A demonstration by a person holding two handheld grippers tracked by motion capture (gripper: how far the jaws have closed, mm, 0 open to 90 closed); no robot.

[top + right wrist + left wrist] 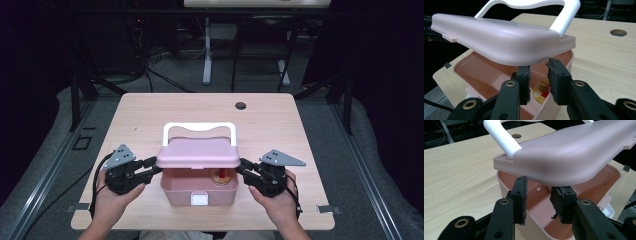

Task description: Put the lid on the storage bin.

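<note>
Pink lid (198, 153) raised over box (199, 190), left gripper (152, 167) and right gripper (245, 170) spread under its edges

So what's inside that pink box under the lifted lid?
Inside the pink box lies one small round item with a red and yellow picture. The raised lid covers the back of the interior, so anything there is hidden.

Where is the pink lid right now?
In the high view the pink lid sits mid-table, raised above the open box, between the left gripper and right gripper.
</note>
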